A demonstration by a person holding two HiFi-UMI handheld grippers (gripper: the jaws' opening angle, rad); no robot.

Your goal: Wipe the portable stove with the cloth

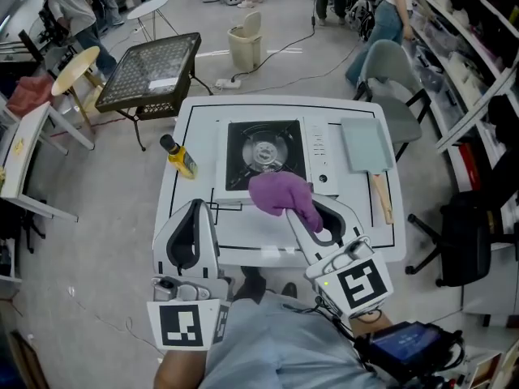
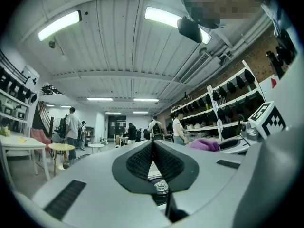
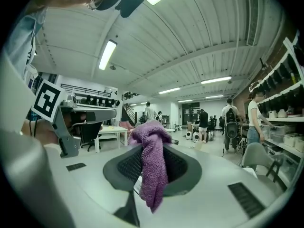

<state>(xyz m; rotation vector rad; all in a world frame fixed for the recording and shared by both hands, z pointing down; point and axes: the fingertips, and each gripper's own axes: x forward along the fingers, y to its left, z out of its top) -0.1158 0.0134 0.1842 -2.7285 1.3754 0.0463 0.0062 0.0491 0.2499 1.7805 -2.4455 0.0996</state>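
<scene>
- Purple terry cloth (image 1: 280,194) pinched in the right hand-held gripper (image 1: 312,215), bunched over the jaw tips and drooping below them.
- Held above the near right corner of the black-topped white portable gas stove (image 1: 243,148); contact with the top impossible to judge from overhead.
- Left hand-held gripper (image 1: 195,211) clenched on nothing, jaws together, over the near left of the surface, apart from the stove.
- Probably early or midway: cloth in hand and at the stove, yet no sign of which parts are wiped; burner, black top and white control strip likely left to cover.
- White square surface (image 1: 203,120) with black marking lines: stove at centre, yellow bottle with black cap (image 1: 180,159) just left of it, pale grey-green flat board with wooden handle (image 1: 366,146) to the right.
- Around it, grey floor (image 1: 97,217); black mesh-topped table (image 1: 154,71) and round wooden stool (image 1: 77,70) far left; beige bin (image 1: 246,40) far off; grey chair (image 1: 389,75) and stocked shelves (image 1: 470,63) at right; people (image 1: 73,6) at the far end.
</scene>
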